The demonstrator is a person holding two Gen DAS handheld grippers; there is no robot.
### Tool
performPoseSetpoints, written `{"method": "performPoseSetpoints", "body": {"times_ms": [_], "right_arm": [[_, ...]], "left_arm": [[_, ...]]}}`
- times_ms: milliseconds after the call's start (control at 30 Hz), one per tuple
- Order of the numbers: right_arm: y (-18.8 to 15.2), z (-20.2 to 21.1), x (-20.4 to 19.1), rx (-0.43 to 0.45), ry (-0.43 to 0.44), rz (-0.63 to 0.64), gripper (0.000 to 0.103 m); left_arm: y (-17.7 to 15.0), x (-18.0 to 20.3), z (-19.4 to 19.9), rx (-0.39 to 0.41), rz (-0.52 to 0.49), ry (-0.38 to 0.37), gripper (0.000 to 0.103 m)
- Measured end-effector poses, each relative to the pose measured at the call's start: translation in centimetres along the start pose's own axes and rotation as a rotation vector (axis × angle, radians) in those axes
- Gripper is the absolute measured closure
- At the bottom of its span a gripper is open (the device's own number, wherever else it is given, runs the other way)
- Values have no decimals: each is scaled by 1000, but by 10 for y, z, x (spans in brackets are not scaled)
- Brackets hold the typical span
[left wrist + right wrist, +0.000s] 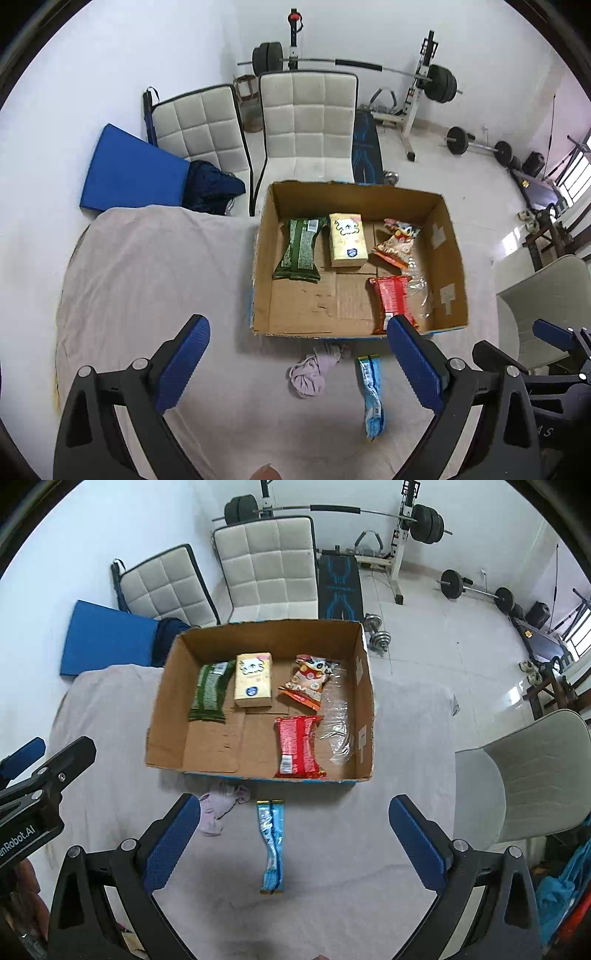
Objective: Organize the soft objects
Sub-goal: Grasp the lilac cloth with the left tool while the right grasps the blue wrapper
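An open cardboard box [295, 192] [166, 686] stands on the cloth-covered table. Inside lie a green packet [301, 248] [210, 691], a yellow tissue pack [347, 239] [253, 679], an orange snack bag [397, 242] [308, 681], a red packet [391, 301] [297, 746] and a clear plastic bag [336, 716]. In front of the box lie a crumpled lilac cloth [314, 371] [221, 805] and a light blue packet [371, 391] [271, 843]. My left gripper [299, 365] is open and empty above the cloth. My right gripper [295, 843] is open and empty above the blue packet.
Two white padded chairs [306, 122] stand behind the table, with a blue mat [129, 173] at the left. A grey chair [524, 775] stands at the right. Weight bench, barbell [369, 66] and dumbbells [376, 631] fill the room's far side.
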State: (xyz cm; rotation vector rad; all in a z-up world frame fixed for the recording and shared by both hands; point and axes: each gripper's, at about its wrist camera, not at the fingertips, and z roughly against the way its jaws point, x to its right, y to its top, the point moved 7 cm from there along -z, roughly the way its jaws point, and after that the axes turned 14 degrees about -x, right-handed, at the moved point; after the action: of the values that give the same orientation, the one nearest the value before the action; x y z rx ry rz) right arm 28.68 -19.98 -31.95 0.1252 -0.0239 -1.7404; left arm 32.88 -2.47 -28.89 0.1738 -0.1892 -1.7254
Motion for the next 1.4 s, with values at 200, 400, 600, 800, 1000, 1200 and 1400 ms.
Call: {"method": "performPoseSetpoints", "body": {"times_ms": [200,400,600,800,1000,1200,1400], "right_arm": [[-14,26,-6,33,24,-1,0],[-21,32,-10,33,34,6,0],[-42,-50,-16,-134,21,8,0],[-79,-185,-19,-413,54,-73,26],[-94,-250,-23,-487,44,-111,36],[-103,-248,-10,-475,-20,-104,82],[-116,-231,17,-500,12,-155,85]], "left_arm": [[-11,0,28,52,5,-10,5],[-18,-3,37,71,13,-16,5],[-30,-17,-14,-16,11,73,5],[-69,-26,-120,-260,-37,118,5],[-93,-22,-183,-387,-79,104,5],[-82,0,-225,-454,-141,74,5],[-64,34,-262,-483,-236,88,5]]}}
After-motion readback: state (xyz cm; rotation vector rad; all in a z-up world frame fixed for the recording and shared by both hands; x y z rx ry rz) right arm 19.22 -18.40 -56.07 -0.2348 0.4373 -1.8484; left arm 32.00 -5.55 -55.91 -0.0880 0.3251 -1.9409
